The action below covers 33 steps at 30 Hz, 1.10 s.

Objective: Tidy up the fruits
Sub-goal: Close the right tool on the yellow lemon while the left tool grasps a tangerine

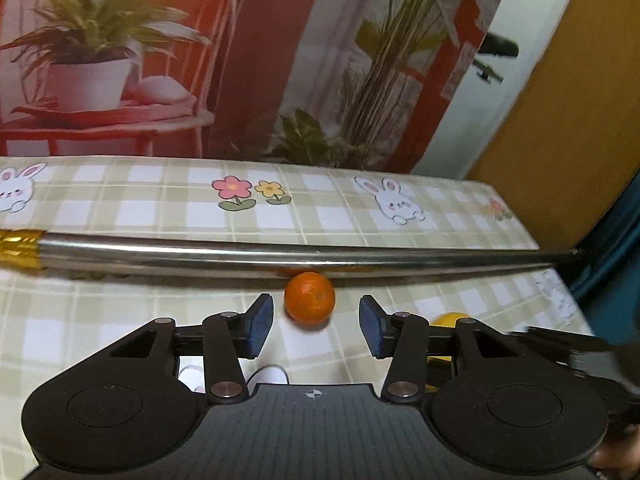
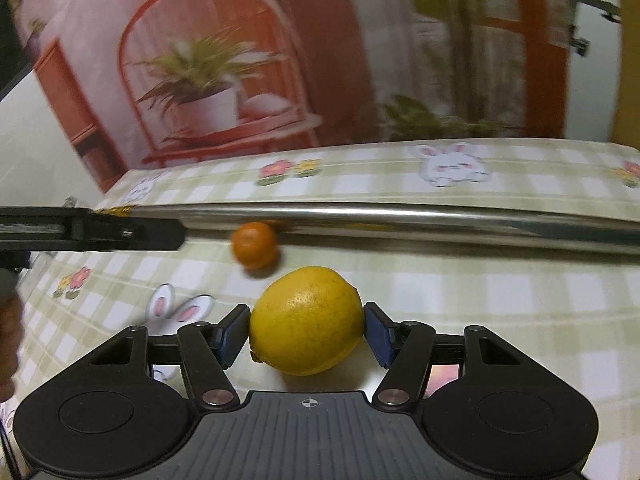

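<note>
The small orange fruit (image 1: 309, 298) lies on the checked tablecloth (image 1: 120, 320), touching or nearly touching the near side of a long shiny metal bar (image 1: 240, 256) that runs left to right across the table. In the left wrist view it sits just beyond the left gripper (image 1: 316, 330), centred on the gap; the blue pads (image 1: 260, 330) stand apart on either side and touch nothing, so this gripper is partly open and empty.

Just nearer and to the right of the orange fruit is the yellow citrus (image 2: 306, 320), larger and lemon-shaped. The right gripper (image 2: 306, 334) has it between its pads, which press on its left and right flanks: a firm-looking hold at a middling width. Whether the yellow fruit is lifted or resting on the cloth I cannot tell. The left gripper's dark body (image 2: 92, 232) shows at the left edge of the right wrist view, close to the bar.

The step in hand seems to be gathering the fruits, one per gripper: the yellow one secured, the orange one being approached. Next, the left gripper probably needs to advance until the pads flank the orange fruit, then close. The bar behind leaves little room, and the round fruit could roll along it if nudged off-centre.

No bowl or tray for the fruits shows in either view.
</note>
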Each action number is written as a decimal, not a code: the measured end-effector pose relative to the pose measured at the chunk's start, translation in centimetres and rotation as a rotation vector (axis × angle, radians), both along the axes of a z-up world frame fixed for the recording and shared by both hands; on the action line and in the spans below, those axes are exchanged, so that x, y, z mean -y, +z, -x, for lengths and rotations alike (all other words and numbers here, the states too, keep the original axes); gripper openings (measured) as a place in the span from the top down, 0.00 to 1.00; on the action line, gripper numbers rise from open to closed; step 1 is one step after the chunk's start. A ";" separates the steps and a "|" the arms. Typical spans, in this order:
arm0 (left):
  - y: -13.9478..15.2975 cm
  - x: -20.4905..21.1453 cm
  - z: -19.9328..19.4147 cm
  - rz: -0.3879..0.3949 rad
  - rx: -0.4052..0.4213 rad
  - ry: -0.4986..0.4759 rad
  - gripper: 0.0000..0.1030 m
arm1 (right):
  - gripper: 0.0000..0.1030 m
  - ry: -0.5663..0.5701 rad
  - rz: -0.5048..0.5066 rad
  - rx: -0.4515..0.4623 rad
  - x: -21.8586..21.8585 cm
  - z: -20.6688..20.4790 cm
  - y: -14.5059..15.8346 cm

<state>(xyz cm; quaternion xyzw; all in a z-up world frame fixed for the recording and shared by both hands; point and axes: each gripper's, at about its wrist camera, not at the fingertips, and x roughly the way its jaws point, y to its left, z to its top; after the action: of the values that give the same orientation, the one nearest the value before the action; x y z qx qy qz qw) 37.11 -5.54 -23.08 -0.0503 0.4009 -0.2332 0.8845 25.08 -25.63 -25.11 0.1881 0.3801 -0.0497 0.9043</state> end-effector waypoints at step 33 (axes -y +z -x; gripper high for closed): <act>2.3 -0.6 3.0 -0.063 0.056 0.004 0.65 | 0.44 -0.071 -0.061 0.082 0.3 6.0 2.4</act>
<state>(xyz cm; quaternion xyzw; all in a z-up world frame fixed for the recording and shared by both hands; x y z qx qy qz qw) 34.09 -4.94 -20.81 -0.0164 0.3829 -0.2200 0.8971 19.04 -25.93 -22.68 0.2308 0.3371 -0.0623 0.9106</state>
